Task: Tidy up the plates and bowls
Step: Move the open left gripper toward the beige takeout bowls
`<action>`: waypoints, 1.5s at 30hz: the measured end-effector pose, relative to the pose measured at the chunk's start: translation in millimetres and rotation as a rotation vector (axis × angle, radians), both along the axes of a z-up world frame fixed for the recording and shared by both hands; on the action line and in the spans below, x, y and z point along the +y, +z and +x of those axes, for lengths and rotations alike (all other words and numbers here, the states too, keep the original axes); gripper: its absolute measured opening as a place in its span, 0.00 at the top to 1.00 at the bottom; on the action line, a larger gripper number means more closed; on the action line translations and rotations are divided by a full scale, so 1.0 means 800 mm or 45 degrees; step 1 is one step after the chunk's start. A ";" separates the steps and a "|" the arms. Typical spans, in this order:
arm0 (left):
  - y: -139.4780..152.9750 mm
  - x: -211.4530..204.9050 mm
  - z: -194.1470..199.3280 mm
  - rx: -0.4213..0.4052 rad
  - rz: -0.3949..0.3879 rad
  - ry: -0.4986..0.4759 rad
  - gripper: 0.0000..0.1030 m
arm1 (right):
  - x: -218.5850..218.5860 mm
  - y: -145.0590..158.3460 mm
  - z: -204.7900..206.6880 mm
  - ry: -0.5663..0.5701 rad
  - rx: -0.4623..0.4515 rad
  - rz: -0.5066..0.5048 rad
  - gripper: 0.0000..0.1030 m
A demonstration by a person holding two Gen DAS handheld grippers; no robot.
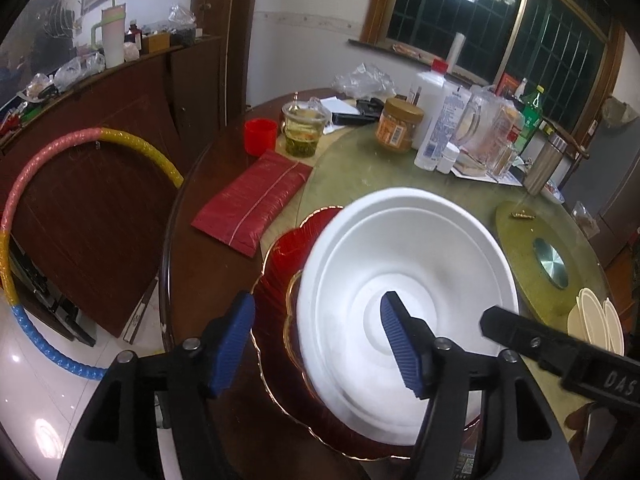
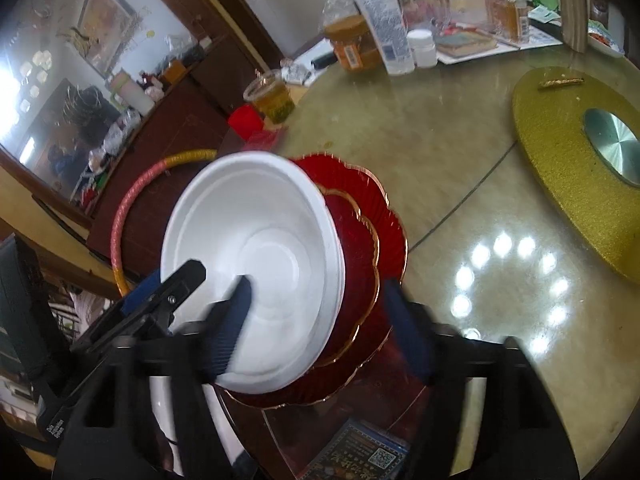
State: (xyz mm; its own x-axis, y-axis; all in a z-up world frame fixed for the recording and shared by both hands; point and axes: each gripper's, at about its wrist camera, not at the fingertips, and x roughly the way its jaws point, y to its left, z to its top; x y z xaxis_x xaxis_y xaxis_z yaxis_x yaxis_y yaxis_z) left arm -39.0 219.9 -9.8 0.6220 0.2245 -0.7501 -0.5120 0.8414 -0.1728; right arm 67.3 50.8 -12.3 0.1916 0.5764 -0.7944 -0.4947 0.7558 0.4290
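Note:
A white bowl (image 1: 408, 264) (image 2: 256, 240), which looks like nested bowls, sits on two stacked red plates (image 1: 280, 264) (image 2: 360, 240) with gold scalloped rims, near the round table's edge. My left gripper (image 1: 318, 344) is open. One blue pad hangs inside the bowl and the other outside its left wall, and neither presses on it. My right gripper (image 2: 320, 326), blurred, is open the same way across the bowl's right wall. Its black finger (image 1: 520, 332) shows in the left wrist view, and the left gripper's finger (image 2: 172, 288) shows in the right wrist view.
On the table stand a red pouch (image 1: 256, 196), a red cup (image 1: 260, 136), a glass tea jar (image 1: 304, 128), an orange jar (image 1: 400, 124) and several bottles. A gold disc (image 1: 532, 248) lies to the right, with cream dishes (image 1: 596, 320) beside it. A hoop (image 1: 40, 200) leans on the cabinet.

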 end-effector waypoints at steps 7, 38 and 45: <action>0.013 0.000 -0.009 -0.073 0.039 0.059 0.30 | -0.023 0.010 0.006 -0.071 -0.006 0.082 0.30; 0.071 -0.104 0.022 -0.263 0.115 -0.217 0.16 | -0.149 0.039 -0.003 -0.212 -0.061 0.267 0.00; 0.068 -0.179 0.063 -0.253 0.058 -0.456 0.16 | -0.243 0.054 -0.008 -0.378 -0.105 0.301 0.00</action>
State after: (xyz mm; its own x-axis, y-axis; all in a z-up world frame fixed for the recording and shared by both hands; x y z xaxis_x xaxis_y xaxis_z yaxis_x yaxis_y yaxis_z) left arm 11.6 77.0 44.8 0.7985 -0.0022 -0.6020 -0.1460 0.9694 -0.1971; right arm 60.5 -143.9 31.2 0.4353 0.6517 -0.6212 -0.3098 0.7562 0.5763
